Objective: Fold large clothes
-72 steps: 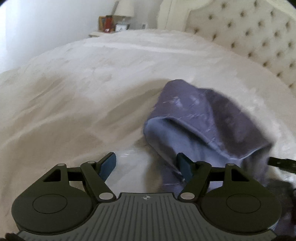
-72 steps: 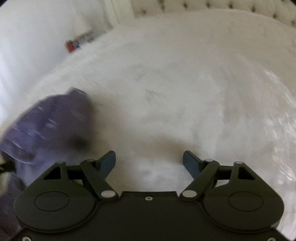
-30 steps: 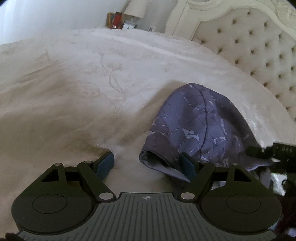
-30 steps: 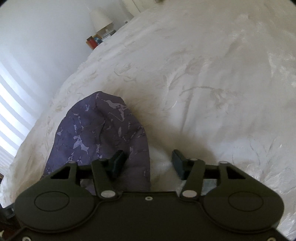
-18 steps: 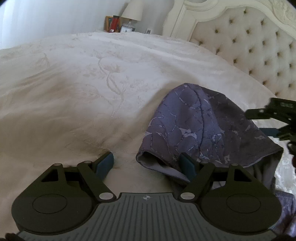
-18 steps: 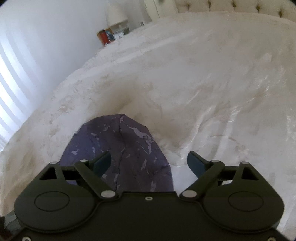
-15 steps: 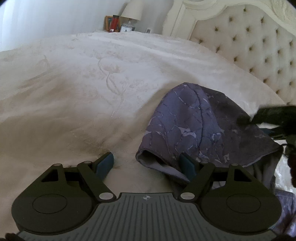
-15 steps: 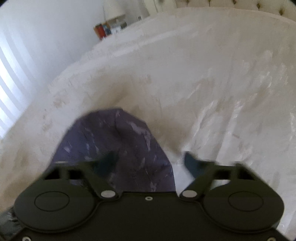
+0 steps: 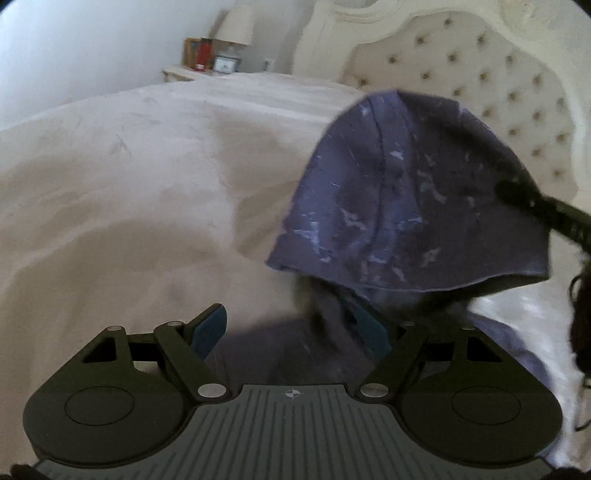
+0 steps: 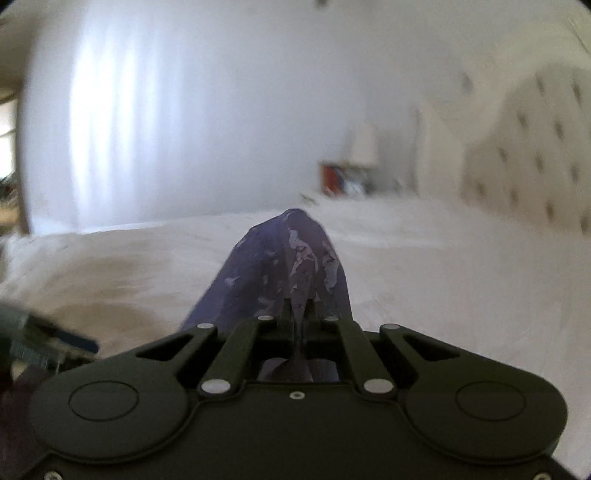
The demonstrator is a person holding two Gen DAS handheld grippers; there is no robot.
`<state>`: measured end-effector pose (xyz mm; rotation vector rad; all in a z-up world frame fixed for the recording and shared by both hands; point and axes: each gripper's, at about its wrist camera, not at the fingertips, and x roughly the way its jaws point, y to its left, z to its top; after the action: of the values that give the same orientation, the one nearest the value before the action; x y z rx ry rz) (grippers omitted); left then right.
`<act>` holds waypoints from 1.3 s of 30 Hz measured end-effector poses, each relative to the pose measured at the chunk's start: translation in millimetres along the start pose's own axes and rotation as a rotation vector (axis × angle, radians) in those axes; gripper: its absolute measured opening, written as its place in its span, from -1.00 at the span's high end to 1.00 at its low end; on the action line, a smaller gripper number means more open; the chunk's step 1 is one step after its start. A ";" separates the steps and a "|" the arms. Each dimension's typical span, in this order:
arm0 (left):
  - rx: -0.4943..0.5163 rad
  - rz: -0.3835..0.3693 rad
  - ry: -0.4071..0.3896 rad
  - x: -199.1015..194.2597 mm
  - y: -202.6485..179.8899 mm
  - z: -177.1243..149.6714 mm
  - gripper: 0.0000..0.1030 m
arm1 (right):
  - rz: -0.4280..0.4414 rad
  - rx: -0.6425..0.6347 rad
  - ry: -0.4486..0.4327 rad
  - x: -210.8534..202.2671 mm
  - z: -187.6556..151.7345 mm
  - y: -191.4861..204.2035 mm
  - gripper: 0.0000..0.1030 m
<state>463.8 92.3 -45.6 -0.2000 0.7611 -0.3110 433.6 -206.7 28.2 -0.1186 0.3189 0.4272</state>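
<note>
R gripper point(image 10: 300, 314): jaws just closed, now clamped on a pinch of the purple garment point(image 10: 284, 266); a thin ridge of cloth stands between the pads and runs back under the gripper body. Fabric rises from the pinch in a narrow peak toward the far side. View blurred.

L gripper point(image 9: 291, 332): jaws wide apart, pads not pressing on anything. Dark cloth lies between and under the two fingers point(image 9: 208, 330); the R-hand finger is partly hidden by blurred fabric, so contact there can't be told.

Garment point(image 9: 406, 206): purple-blue w/ pale marbled streaks and a seam down the middle. In L wrist view it hangs as a dome-shaped flap lifted clear of the bedspread point(image 9: 129, 184), lower hem curved, paler inner side showing underneath. It sits R of centre, just beyond the L gripper. R gripper's dark tip point(image 9: 535, 210) reaches in from the R edge and meets the flap's upper R side. More of the garment trails down near the R of the frame.

Surroundings: cream bedspread, faint embossed pattern, wrinkled. Tufted cream headboard point(image 9: 498, 85) at far R. Nightstand point(image 9: 184, 72) at far L w/ lamp point(image 9: 236, 27) and small items, too small to ID. No containers visible.
</note>
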 end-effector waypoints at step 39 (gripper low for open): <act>-0.739 -0.338 0.045 -18.0 31.0 -50.0 -0.99 | 0.068 -0.087 0.116 -87.6 -71.7 67.9 0.79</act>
<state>422.7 124.2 -78.4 -1.0284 0.8625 -0.3429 309.3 -192.1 -13.9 -0.2188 0.4199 0.5030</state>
